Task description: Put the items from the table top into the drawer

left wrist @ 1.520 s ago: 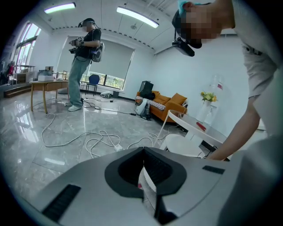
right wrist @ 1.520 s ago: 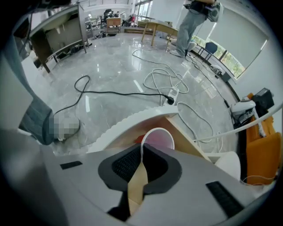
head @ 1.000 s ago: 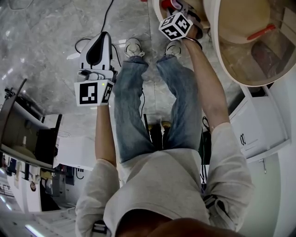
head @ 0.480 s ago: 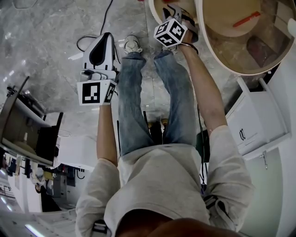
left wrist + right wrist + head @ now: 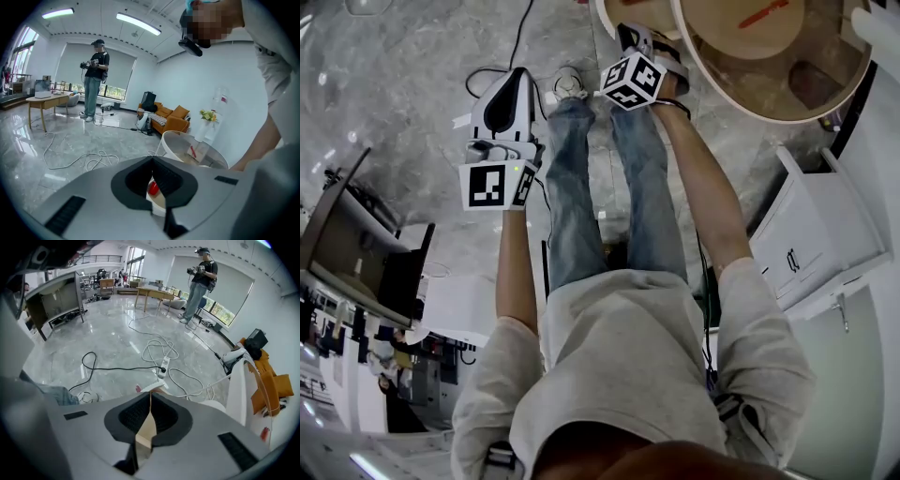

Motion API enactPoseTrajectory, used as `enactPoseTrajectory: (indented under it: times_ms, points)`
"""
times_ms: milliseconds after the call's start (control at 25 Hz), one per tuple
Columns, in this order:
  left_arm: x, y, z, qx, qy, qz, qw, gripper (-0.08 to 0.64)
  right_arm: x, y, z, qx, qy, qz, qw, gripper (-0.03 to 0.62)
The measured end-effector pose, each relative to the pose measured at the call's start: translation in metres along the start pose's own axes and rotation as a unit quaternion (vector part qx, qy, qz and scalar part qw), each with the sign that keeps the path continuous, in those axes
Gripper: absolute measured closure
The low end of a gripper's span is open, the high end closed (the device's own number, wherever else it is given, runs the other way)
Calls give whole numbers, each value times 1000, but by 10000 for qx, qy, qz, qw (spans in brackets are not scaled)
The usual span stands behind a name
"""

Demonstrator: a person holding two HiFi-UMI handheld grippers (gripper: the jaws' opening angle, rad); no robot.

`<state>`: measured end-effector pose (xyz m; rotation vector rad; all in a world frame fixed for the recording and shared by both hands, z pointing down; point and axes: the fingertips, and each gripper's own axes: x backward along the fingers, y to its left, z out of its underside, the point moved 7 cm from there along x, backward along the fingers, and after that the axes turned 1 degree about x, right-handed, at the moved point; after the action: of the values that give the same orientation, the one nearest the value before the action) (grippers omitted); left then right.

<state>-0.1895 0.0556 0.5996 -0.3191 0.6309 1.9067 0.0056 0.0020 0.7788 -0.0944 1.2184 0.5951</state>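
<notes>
My right gripper (image 5: 150,392): jaws just clamped together, nothing identifiable between them; my left gripper (image 5: 153,157): clenched, empty; red item (image 5: 766,12) lies on the round table (image 5: 708,67), well apart from the drawer unit (image 5: 811,234), so I judge no transfer begun.

Thin beige card (image 5: 146,431) is standing edge-on in the right gripper (image 5: 150,393), whose jaws have just been closing onto it. Red stick (image 5: 766,12) is lying on the round table (image 5: 727,89), far right. Brown block (image 5: 814,82) is sitting right of it. White drawer unit (image 5: 811,239) is standing nearer, right.
</notes>
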Motion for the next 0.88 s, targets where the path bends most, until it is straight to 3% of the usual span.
enactPoseTrajectory:
  times_ms: [240, 480, 880]
  points:
    - [12, -23, -31, -50, -76, 165, 9998, 545, 69, -3, -25, -283, -398, 118, 9987, 565]
    - [7, -56, -59, -221, -124, 458, 9986, 545, 123, -29, -30, -756, -732, 493, 9932, 565]
    - [-22, -108, -88, -560, -123, 980, 9935, 545, 165, -96, 40, -1476, -431, 1187, 9810, 565]
